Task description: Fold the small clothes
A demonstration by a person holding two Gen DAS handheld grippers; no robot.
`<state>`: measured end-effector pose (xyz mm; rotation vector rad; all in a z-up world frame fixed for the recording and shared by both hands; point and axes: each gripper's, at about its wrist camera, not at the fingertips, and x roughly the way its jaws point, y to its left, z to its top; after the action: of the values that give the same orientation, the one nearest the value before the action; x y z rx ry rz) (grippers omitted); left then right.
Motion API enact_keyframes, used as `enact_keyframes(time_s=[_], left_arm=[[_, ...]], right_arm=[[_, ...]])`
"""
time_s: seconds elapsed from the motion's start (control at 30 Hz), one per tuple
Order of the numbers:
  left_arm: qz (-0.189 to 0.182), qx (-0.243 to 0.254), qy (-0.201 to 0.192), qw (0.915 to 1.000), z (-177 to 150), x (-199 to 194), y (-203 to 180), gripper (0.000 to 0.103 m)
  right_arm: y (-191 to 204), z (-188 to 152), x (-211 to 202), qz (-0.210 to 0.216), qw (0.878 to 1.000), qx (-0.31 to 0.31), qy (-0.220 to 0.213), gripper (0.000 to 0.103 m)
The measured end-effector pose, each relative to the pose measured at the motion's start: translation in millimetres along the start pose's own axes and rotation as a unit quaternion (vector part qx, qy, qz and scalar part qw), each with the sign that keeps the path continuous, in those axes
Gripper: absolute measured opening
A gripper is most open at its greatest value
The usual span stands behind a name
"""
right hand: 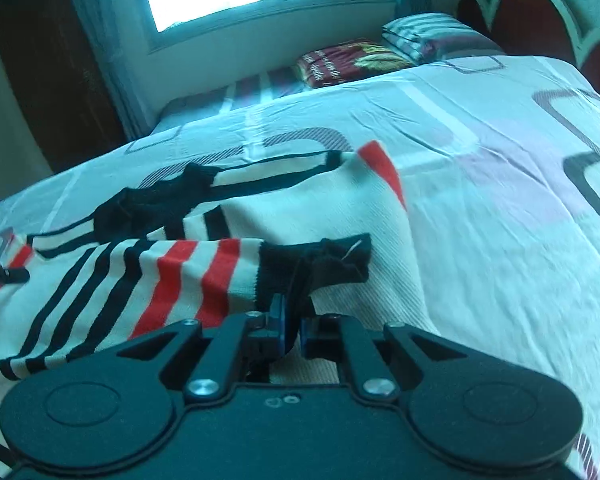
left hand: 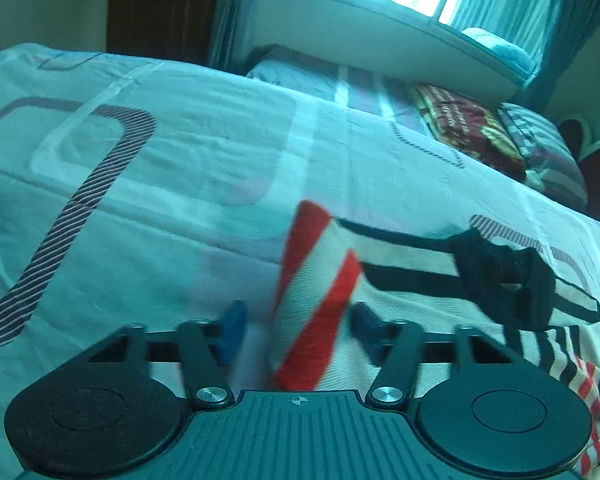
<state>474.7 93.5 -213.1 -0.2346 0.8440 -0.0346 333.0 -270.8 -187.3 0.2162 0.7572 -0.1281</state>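
One striped sweater (right hand: 308, 208) lies spread on the bed (right hand: 500, 168), long axis running leftward from your right tongs (right hand: 291, 322). They're pinched narrow on its black cuff (right hand: 320, 264), the sleeve folded across the body. Your left tongs (left hand: 298, 330) stand wide, straddling the red-striped hem edge (left hand: 320, 280) without gripping it.

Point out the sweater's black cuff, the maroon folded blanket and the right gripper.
black cuff (right hand: 320, 262): right wrist view, cuff middle.
maroon folded blanket (right hand: 348, 60): right wrist view, top face.
right gripper (right hand: 292, 330): right wrist view, between fingertips.
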Motion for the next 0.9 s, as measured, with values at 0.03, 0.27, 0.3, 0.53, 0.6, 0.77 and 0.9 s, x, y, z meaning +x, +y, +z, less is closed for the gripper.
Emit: enact_keyframes(time_s=[0.03, 0.27, 0.3, 0.53, 0.6, 0.77, 0.9], left_arm=[[-0.003, 0.011, -0.003, 0.9999, 0, 1, -4, 0.037], [0.014, 0.014, -0.032, 0.9993, 6, -1, -1, 0.026], [0.024, 0.017, -0.034, 0.9990, 6, 1, 0, 0.026], [0.055, 0.038, -0.043, 0.9968, 8, -9, -4, 0.026], [0.052, 0.042, -0.059, 0.9960, 5, -31, -6, 0.026], [0.005, 0.076, -0.046, 0.9960, -20, -72, -30, 0.026], [-0.018, 0.107, -0.018, 0.9939, -46, -71, -59, 0.059]], right_arm=[[0, 0, -1, 0.011, 1.000, 0.000, 0.003, 0.015], [-20, 10, 5, 0.028, 0.998, 0.047, 0.009, 0.026], [-18, 8, 6, 0.025, 0.999, 0.039, 0.008, 0.021], [-13, 7, -7, -0.025, 0.999, 0.008, -0.026, 0.029], [-14, 12, -18, -0.033, 0.998, -0.002, -0.048, 0.032], [-1, 26, -25, 0.000, 0.997, -0.027, -0.066, 0.044], [30, 26, -4, 0.052, 0.995, -0.077, -0.023, 0.041]])
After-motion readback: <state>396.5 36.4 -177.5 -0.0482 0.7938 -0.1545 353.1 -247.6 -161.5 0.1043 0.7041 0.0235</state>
